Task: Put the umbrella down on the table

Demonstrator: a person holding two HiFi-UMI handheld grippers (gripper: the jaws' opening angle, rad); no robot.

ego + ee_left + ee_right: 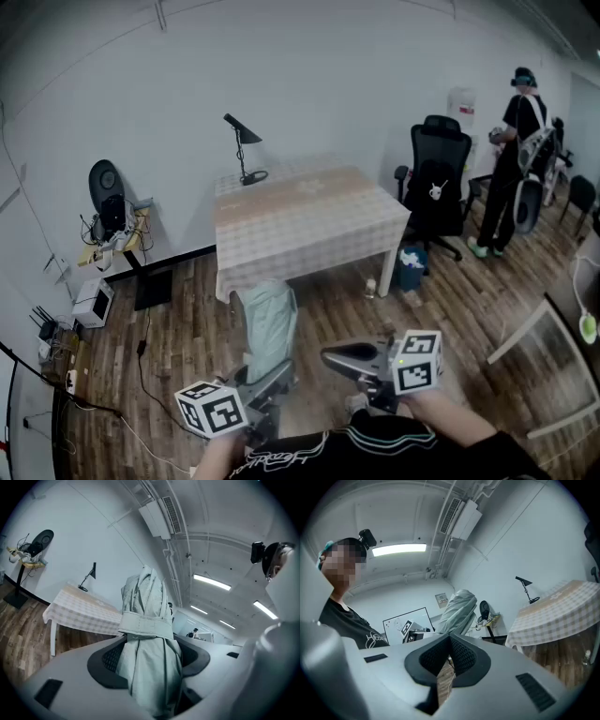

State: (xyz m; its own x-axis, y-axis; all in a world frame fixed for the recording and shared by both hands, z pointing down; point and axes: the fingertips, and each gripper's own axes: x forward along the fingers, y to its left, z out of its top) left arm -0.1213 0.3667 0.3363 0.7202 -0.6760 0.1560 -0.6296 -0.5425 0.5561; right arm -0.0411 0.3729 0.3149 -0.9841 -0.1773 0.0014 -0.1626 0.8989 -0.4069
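Observation:
A folded pale grey-green umbrella [267, 326] stands upright in my left gripper [269, 382], low in the head view, well short of the table. In the left gripper view the umbrella [147, 634], bound by its strap, fills the gap between the two dark pads [108, 660], which press on it from both sides. My right gripper [337, 357] hovers just right of the umbrella, jaws together and empty. Its view shows the pads [464, 654] meeting at the tips, with the umbrella [459, 611] behind them. The checked-cloth table [309, 220] stands ahead.
A black desk lamp [244, 150] sits on the table's far left corner. A black office chair [437, 183] and a small bin [410, 267] are right of the table; a person [511, 159] stands beyond. A cluttered stand [112, 216] lines the left wall.

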